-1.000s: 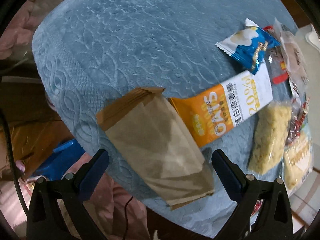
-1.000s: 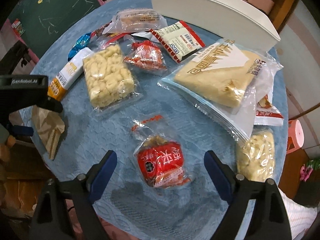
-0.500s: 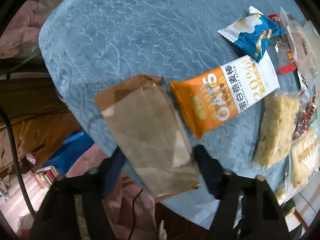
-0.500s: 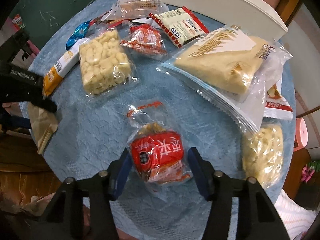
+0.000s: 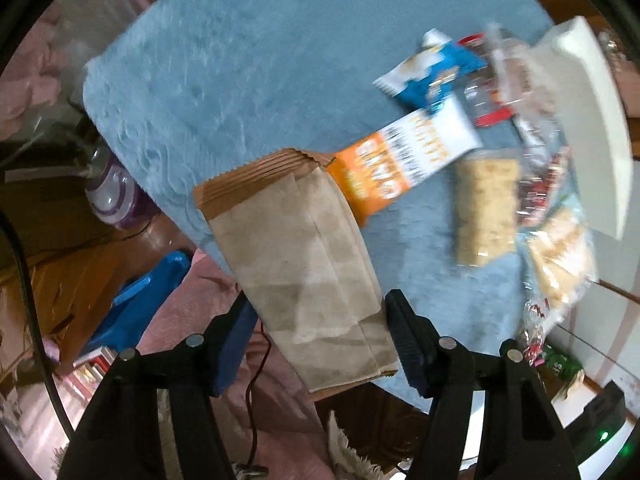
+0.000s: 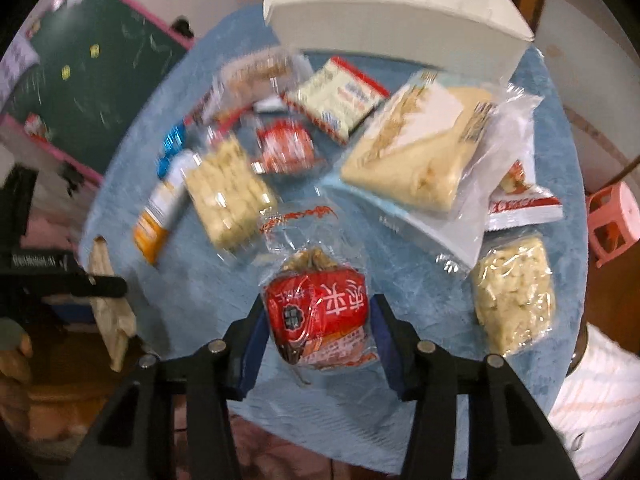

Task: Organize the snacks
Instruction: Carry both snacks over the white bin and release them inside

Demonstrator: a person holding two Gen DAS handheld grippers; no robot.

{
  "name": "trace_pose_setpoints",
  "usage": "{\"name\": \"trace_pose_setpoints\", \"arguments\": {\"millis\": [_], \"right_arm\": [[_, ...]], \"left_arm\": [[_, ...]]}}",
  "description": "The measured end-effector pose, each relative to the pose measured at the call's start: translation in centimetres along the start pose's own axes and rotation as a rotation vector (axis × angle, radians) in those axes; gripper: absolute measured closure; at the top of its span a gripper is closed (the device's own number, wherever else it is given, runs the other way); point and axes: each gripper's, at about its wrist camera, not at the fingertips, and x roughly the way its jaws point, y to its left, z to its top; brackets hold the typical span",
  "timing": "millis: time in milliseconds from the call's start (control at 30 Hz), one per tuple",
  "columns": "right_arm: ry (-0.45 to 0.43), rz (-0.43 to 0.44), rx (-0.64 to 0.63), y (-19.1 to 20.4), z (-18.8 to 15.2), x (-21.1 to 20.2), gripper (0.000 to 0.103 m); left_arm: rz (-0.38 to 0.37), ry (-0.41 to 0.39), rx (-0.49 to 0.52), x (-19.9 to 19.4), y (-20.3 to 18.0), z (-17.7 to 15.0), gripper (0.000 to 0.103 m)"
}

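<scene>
Left wrist view blurred: left tool point(image 5: 318, 330) clamping paper bag point(image 5: 300, 256); right tool point(image 6: 316, 330) clamping red snack packet point(image 6: 318, 312).

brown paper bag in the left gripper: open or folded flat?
Folded flat. The brown paper bag shows creased panels and a closed serrated top edge, with no visible mouth opening. The left hand-held gripper is clamped across its lower end.
</scene>
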Motion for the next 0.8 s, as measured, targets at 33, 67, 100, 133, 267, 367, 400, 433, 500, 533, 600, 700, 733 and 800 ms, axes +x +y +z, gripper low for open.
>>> {"name": "trace_pose_setpoints", "arguments": {"millis": [33,67,100,133,267,367,400,433,500,533,600,700,733,800], "right_arm": [[-0.014,0.014,0.017,0.1,0.3,-0.7,0.053],[-0.030,0.029,0.035,-0.2,0.6,-1.7,0.053],[-0.053,0.048,0.054,-0.3,1.1,-3.0,0.053],[-0.072,0.063,0.069,-0.5,1.6,-4.0,0.053],[-0.154,0.110,0.118,-0.4,4.1,-8.1,0.053],[-0.231,0.127,0.139,0.2,6.3,-10.8,0.053],[-0.256,0.129,0.145,0.3,7.2,-11.7,0.053],[-0.275,0.131,0.152,0.3,8.0,-12.3,0.053],[-0.315,0.127,0.168,0.1,9.5,-13.8,0.053],[-0.329,0.122,0.175,-0.1,10.2,-14.6,0.053],[-0.362,0.098,0.193,-0.6,12.1,-16.0,0.053],[-0.397,0.047,0.214,-1.2,14.5,-17.4,0.053],[-0.408,0.033,0.220,-1.4,15.4,-17.9,0.053],[-0.431,0.009,0.234,-1.9,17.7,-18.7,0.053]], "left_arm": [[-0.011,-0.016,0.017,-0.8,-0.5,0.1,0.039],[-0.022,-0.034,0.038,-2.0,-1.2,0.1,0.039],[-0.031,-0.054,0.060,-3.2,-1.9,0.0,0.039],[-0.038,-0.069,0.079,-4.4,-2.1,-0.1,0.039],[-0.075,-0.171,0.194,-8.9,-5.7,-0.3,0.039],[-0.095,-0.260,0.307,-13.2,-8.1,-0.8,0.039],[-0.101,-0.297,0.360,-14.7,-9.6,-0.7,0.039],[-0.103,-0.320,0.392,-15.6,-10.3,-0.6,0.039],[-0.107,-0.384,0.486,-17.9,-13.2,-0.2,0.039],[-0.110,-0.411,0.524,-18.8,-14.6,0.1,0.039],[-0.118,-0.463,0.602,-20.4,-17.5,0.7,0.039],[-0.136,-0.523,0.692,-23.1,-21.5,2.0,0.039],[-0.139,-0.538,0.711,-23.7,-22.6,2.2,0.039],[-0.146,-0.574,0.761,-25.2,-25.3,3.3,0.039]]}}
